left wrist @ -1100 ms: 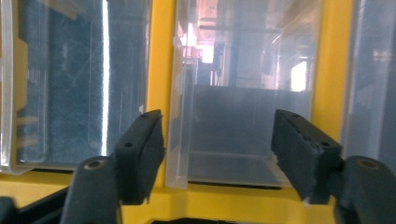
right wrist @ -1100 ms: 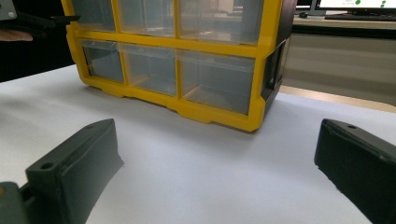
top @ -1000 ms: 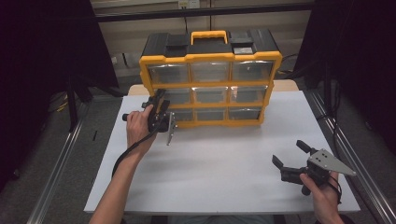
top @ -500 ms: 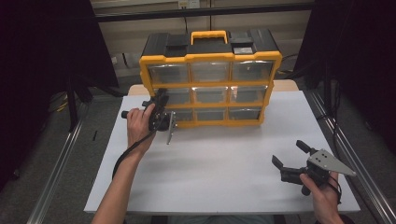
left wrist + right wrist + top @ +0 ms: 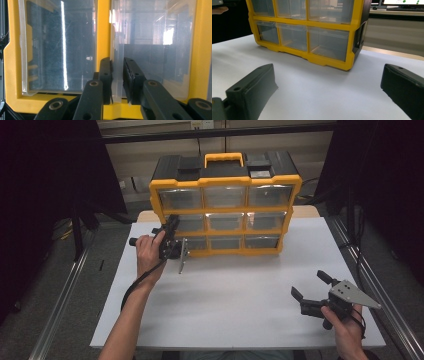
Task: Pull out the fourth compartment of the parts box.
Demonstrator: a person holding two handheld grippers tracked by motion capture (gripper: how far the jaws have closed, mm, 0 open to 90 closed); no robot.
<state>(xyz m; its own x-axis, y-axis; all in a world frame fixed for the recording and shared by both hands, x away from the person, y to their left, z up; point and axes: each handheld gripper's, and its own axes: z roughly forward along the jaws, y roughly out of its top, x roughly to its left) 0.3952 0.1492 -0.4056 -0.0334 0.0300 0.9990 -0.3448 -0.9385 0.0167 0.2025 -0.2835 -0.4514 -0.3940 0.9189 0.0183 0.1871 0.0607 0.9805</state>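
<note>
My left gripper (image 5: 117, 82) is right up against the cabinet, and its jaws have just been closing: they're now pinched on the clear pull tab (image 5: 117, 75) of a drawer (image 5: 152, 50), the thin plastic lip caught between the two black pads. From the high view, that left gripper (image 5: 172, 240) sits at the cabinet's left column, at about the middle row, though I can't pin the row for sure. My right gripper (image 5: 312, 287) rests low near the table's front right corner, jaws spread wide with nothing between them, well apart from the cabinet. In its own view the two jaws frame bare white table (image 5: 317, 95).

Farther back stands the yellow drawer cabinet (image 5: 225, 182), upright on the table (image 5: 240, 290), its long axis running left to right across the far edge. Its clear drawer fronts face me, three columns by three rows, and the yellow carry handle (image 5: 223, 157) points up.
</note>
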